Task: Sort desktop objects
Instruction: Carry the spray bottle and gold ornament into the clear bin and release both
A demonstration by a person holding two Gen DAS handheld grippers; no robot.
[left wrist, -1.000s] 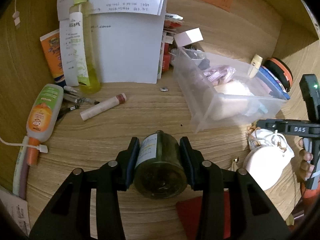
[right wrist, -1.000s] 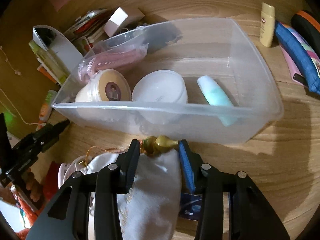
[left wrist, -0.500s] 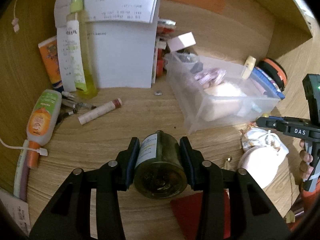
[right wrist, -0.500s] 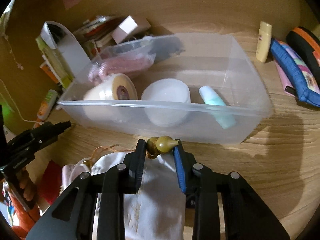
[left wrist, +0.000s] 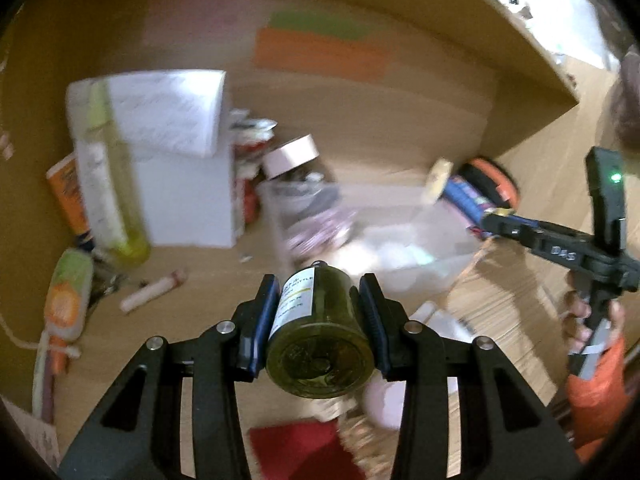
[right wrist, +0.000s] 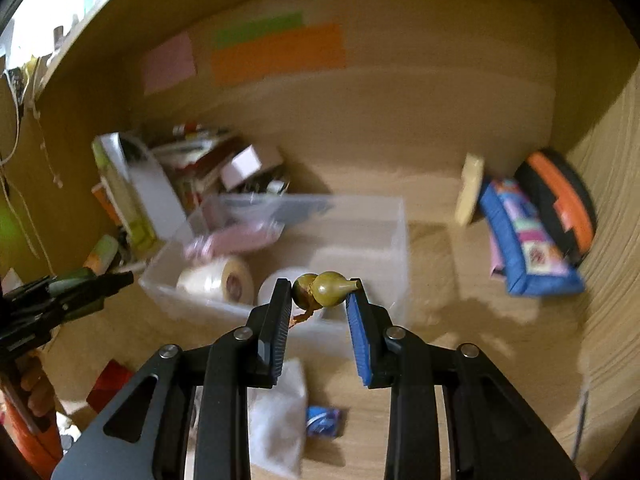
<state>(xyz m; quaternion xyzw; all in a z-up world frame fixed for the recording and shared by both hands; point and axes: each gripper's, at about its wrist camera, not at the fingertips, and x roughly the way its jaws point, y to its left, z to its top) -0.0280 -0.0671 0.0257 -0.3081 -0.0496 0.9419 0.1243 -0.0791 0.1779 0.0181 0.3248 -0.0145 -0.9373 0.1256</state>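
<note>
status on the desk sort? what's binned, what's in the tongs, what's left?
Binned: a tape roll, a white tub and a pink bagged item sit in the clear bin. In hand: left tongs clamp the green bottle; right tongs pinch the gourd charm, both above the desk. Left: orange-label tube, lip balm stick, white pouch, blue pencil case.

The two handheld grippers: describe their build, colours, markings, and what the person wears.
Both grippers, left and right, are black plastic with cut-out arms, silver screws and blue finger pads. Seen from the left wrist, the right one carries white "DAS" lettering and a green light. The sleeve is orange.
</note>
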